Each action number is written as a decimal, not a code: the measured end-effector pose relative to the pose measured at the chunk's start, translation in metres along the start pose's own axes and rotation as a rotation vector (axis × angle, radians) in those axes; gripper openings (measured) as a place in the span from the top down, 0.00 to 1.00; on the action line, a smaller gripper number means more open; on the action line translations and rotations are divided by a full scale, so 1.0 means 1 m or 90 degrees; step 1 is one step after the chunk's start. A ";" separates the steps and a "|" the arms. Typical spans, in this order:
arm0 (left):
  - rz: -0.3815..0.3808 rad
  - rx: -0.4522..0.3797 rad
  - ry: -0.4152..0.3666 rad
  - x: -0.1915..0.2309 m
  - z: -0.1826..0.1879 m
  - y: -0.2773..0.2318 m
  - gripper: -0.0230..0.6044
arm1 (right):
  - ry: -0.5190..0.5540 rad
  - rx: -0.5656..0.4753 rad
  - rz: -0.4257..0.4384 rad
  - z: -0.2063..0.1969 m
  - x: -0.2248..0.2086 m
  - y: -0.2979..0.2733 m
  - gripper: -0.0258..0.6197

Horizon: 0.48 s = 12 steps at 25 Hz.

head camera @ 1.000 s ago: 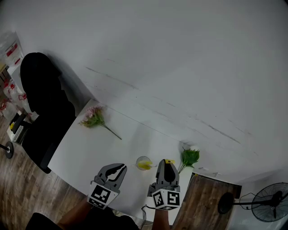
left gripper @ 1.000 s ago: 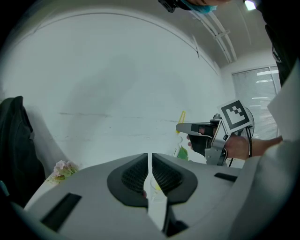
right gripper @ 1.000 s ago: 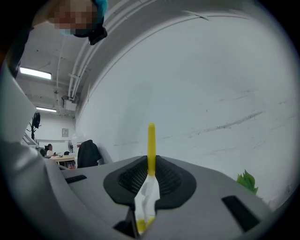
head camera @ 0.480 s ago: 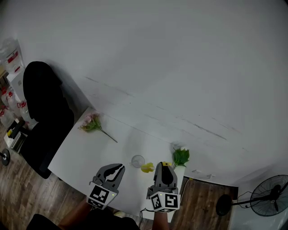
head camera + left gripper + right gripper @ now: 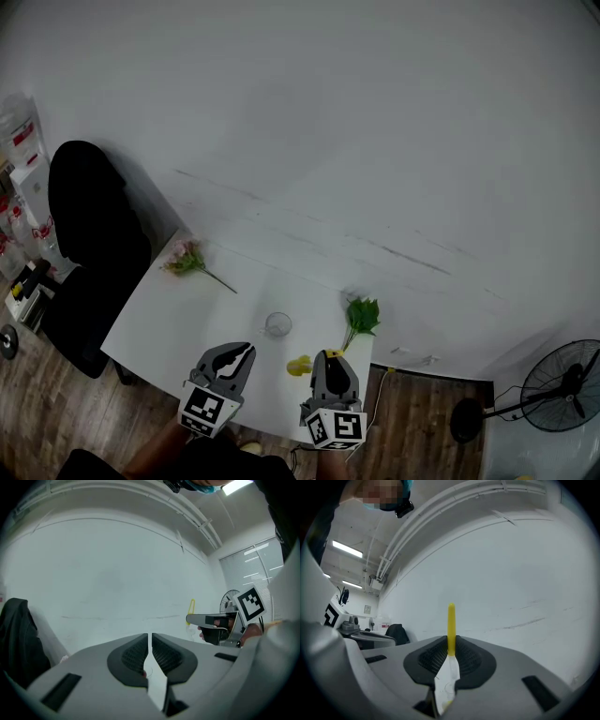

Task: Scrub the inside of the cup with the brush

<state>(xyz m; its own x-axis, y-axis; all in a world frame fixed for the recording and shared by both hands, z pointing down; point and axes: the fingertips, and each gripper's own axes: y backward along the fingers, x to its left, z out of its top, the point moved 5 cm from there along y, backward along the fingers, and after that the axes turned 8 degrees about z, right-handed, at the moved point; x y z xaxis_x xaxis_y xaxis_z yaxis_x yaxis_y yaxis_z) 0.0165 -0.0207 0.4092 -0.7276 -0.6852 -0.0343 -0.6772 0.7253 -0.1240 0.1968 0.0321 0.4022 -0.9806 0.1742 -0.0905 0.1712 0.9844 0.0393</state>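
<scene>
The yellow plastic brush [image 5: 300, 366] has drawn back toward 6 o'clock, clear of the small clear glass cup [image 5: 277, 324]. The cup stands on the white bench [image 5: 169, 323] at 10 o'clock of the right gripper [image 5: 330, 358], so scrubbing looks paused or finished. Only the right gripper view shows those jaws pinching the brush's handle, while the left gripper [image 5: 242, 352] view shows its jaws nearly pressed together, empty.

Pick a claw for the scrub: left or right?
Right. Its claw is shut on the yellow brush, with the cup on the table just ahead. The left claw is shut and empty; it looks better suited to steadying the cup.
</scene>
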 end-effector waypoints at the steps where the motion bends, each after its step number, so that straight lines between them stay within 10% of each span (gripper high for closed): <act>1: 0.000 -0.002 -0.001 -0.003 0.000 0.005 0.89 | 0.002 0.001 0.001 -0.001 0.003 0.007 0.86; 12: 0.004 -0.010 -0.010 -0.030 -0.003 0.054 0.89 | -0.001 0.025 -0.003 -0.024 0.025 0.066 0.86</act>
<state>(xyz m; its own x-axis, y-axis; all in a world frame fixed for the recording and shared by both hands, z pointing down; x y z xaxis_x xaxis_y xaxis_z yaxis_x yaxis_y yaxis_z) 0.0015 0.0394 0.4069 -0.7304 -0.6811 -0.0512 -0.6739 0.7308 -0.1087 0.1811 0.1004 0.4263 -0.9812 0.1694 -0.0929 0.1703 0.9854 -0.0008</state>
